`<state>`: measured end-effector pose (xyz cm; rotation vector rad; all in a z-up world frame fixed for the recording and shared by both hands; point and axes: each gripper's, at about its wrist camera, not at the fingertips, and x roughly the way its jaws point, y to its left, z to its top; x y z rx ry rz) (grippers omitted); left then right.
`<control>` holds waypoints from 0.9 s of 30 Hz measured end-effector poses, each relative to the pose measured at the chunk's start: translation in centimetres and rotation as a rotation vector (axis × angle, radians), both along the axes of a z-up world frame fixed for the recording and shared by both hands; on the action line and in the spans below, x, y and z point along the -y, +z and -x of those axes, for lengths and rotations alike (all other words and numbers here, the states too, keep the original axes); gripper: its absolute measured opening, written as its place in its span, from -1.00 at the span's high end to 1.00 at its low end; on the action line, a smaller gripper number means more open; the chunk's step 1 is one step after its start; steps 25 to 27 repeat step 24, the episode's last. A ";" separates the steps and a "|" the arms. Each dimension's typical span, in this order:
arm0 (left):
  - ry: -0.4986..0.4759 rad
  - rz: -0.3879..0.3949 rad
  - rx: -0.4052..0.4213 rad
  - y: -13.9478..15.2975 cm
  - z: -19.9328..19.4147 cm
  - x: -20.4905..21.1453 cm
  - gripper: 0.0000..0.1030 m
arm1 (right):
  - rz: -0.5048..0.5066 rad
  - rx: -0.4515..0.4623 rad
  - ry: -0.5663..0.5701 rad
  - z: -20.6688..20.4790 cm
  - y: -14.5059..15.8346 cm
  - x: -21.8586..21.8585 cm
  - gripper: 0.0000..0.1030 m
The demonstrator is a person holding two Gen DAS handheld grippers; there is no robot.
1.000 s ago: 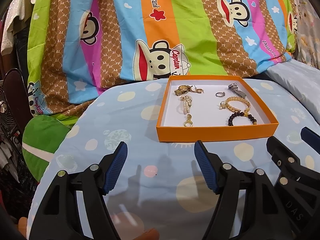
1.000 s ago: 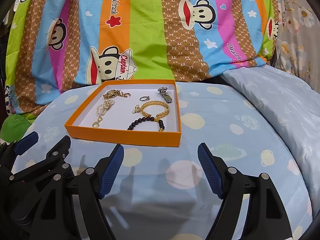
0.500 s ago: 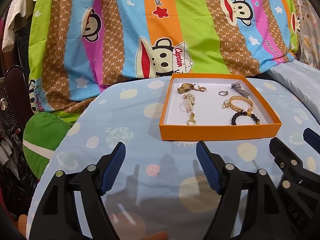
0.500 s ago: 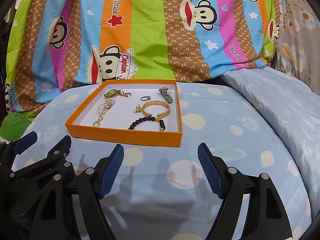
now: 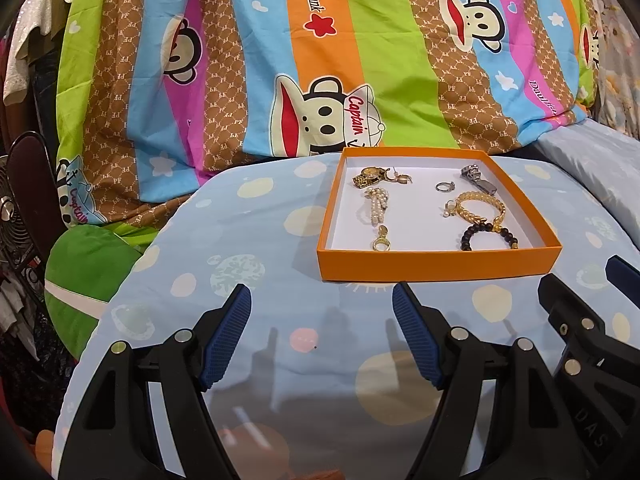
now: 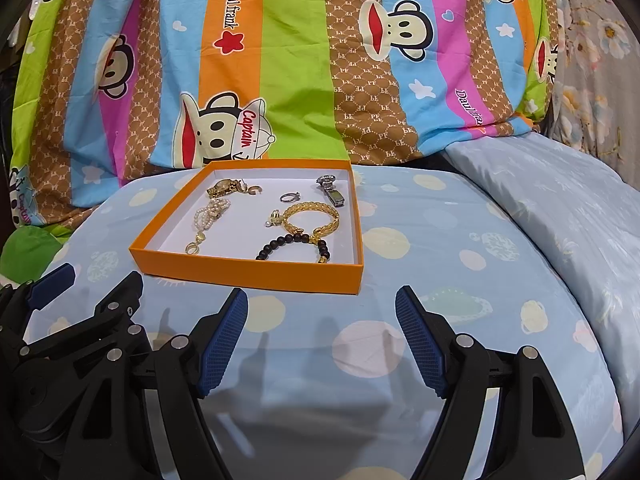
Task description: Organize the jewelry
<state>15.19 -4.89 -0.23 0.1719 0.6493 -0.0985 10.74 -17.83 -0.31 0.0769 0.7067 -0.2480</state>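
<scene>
An orange tray (image 5: pixel 438 267) with a white floor sits on a light-blue spotted sheet (image 5: pixel 256 240), with a striped cartoon-monkey blanket (image 5: pixel 328 60) rising behind it. All the jewelry lies inside the tray. Along its left side are a gold watch (image 5: pixel 369 176) at the far end, a pearl piece (image 5: pixel 376 204) nearer, and a small gold clasp (image 5: pixel 381 242) near the front wall. On the right side are a silver watch (image 5: pixel 476 178) at the far end, a silver ring (image 5: pixel 444 187) beside it, a gold chain bracelet (image 5: pixel 480 205), and a dark bead bracelet (image 5: pixel 486 235) touching the chain's near end.

The left hand-held gripper (image 5: pixel 322 332) hovers over the sheet, short of the tray's front-left corner, its blue pads (image 5: pixel 226 340) wide apart with nothing between them. The right hand-held gripper (image 6: pixel 322 334) stands in front of the tray's front-right corner, also spread wide and empty.

The left wrist view alone shows a green cushion (image 5: pixel 86 276) and a dark fan grille (image 5: pixel 16 236) at the left edge, plus part of the right hand-held gripper at the lower right. The right wrist view alone shows a pale-blue quilt (image 6: pixel 560 216) and floral cloth (image 6: pixel 600 52) on the right, and the left hand-held gripper's black frame at the lower left.
</scene>
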 end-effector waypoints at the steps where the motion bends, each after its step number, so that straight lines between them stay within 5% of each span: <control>1: 0.000 0.000 0.000 0.0 0.0 0.0 -0.37 | 0.000 0.000 0.000 0.0 0.0 0.0 -0.46; 27: 0.004 -0.005 0.002 0.2 0.0 -0.3 -0.37 | 0.004 -0.005 -0.006 -0.1 -0.1 0.1 -0.47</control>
